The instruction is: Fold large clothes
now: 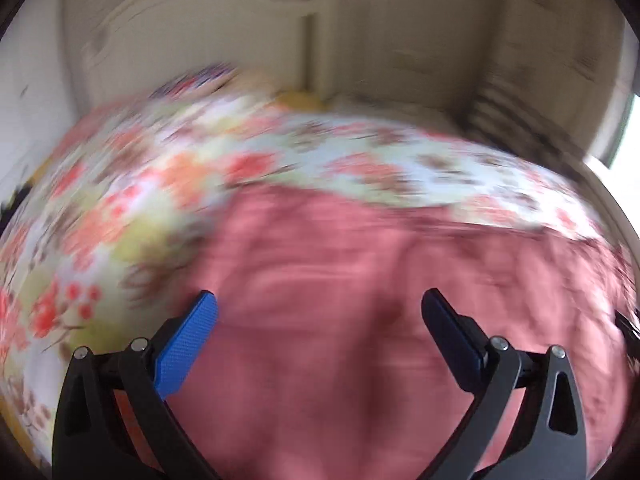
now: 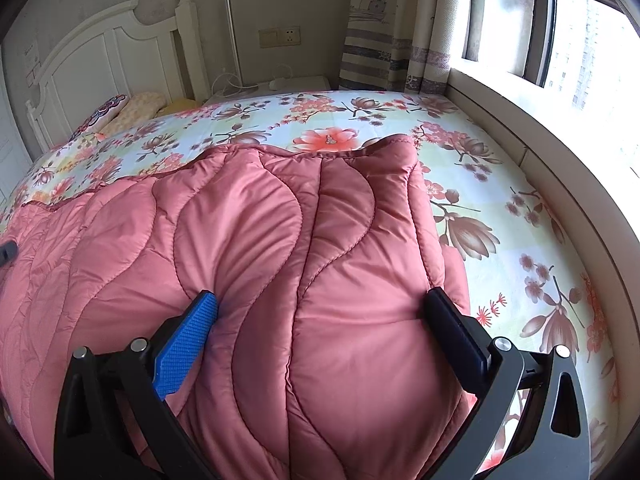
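Both tools, left tool (image 1: 319,312) and right tool (image 2: 320,312), gaped wide, empty, over the part-folded pink quilted padded garment (image 2: 256,240) on the floral-sheeted bed (image 2: 520,248); next likely needed an edge grasp.

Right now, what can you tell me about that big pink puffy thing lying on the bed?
The pink quilted garment looks like smooth, padded synthetic fabric, stitched in wavy lengthwise channels, with a darker bound edge along its far side. It lies spread on the floral bedsheet, its right part doubled into a thick, puffy fold. The right gripper stands open around that fold, its fingers at the fabric. The left gripper is open above it, though that view is blurred.
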Motion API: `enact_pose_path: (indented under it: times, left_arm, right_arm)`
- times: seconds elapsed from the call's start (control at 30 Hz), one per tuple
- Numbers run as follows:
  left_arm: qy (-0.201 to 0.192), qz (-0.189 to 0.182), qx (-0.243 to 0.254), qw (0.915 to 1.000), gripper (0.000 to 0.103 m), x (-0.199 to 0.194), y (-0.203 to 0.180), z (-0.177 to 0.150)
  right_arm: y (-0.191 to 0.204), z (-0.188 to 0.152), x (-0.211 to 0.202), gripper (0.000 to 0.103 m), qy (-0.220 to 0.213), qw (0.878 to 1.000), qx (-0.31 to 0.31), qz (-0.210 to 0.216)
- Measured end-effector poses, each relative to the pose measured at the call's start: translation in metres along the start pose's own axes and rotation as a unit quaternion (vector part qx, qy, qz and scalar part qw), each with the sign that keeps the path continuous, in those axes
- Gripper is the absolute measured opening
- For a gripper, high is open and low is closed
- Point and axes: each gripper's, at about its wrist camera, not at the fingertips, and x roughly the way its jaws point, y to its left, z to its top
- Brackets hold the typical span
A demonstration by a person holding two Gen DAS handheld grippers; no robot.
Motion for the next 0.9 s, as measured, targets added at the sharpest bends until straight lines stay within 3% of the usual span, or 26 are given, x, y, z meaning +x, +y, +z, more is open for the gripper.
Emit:
enact_pose_path:
  times: [0.03, 0.07, 0.1, 0.13, 0.27, 0.37, 0.5, 0.6, 0.7, 0.73, 0.83, 0.9]
  left_arm:
    - [0.015, 0.001, -0.006, 0.9999, 0.101, 0.010, 0.010, -0.001]
    - [0.042, -0.050, -0.032, 0.9974, 0.101, 0.025, 0.026, -0.004]
    - [0.044, -0.066, -0.051, 0.9955, 0.101, 0.026, 0.034, -0.005]
    - [0.036, -0.064, -0.055, 0.9958, 0.101, 0.023, 0.037, -0.005]
    - [0.015, 0.001, 0.004, 0.9999, 0.101, 0.021, 0.012, -0.005]
    - [0.016, -0.007, -0.004, 0.9998, 0.101, 0.024, 0.017, -0.004]
    - [0.014, -0.009, -0.009, 0.9998, 0.101, 0.021, 0.018, -0.007]
    - [0.013, -0.010, -0.010, 0.9998, 0.101, 0.021, 0.015, -0.007]
    - [0.010, -0.009, -0.017, 0.9998, 0.101, 0.018, 0.016, -0.010]
    - [0.011, -0.014, -0.023, 0.9996, 0.101, 0.018, 0.019, -0.010]
    - [0.015, -0.018, -0.024, 0.9994, 0.101, 0.020, 0.019, -0.009]
    - [0.013, -0.013, -0.019, 0.9996, 0.101, 0.020, 0.018, -0.009]
  right_arm:
    - [0.000, 0.000, 0.000, 0.099, 0.000, 1.000, -0.001, -0.001]
    - [0.000, 0.000, 0.000, 0.099, -0.001, 1.000, -0.001, 0.000]
    - [0.000, 0.000, 0.000, 0.099, -0.001, 1.000, -0.001, 0.002]
    - [0.000, 0.000, 0.000, 0.099, -0.001, 1.000, -0.001, 0.004]
    - [0.001, 0.003, 0.001, 0.098, 0.011, 1.000, -0.002, -0.006]
    - [0.014, 0.015, -0.020, 0.098, -0.003, 0.998, 0.008, -0.070]
    - [0.079, 0.036, -0.055, 0.098, -0.069, 0.996, -0.063, -0.002]
    - [0.147, 0.035, -0.037, 0.098, -0.032, 0.984, -0.160, 0.072]
    - [0.201, 0.010, 0.011, 0.098, 0.018, 0.962, -0.262, 0.074]
    - [0.200, 0.010, 0.016, 0.098, 0.010, 0.962, -0.256, 0.089]
    - [0.175, 0.027, 0.026, 0.098, 0.059, 0.968, -0.199, 0.138]
    - [0.159, 0.037, 0.024, 0.098, 0.060, 0.970, -0.196, 0.132]
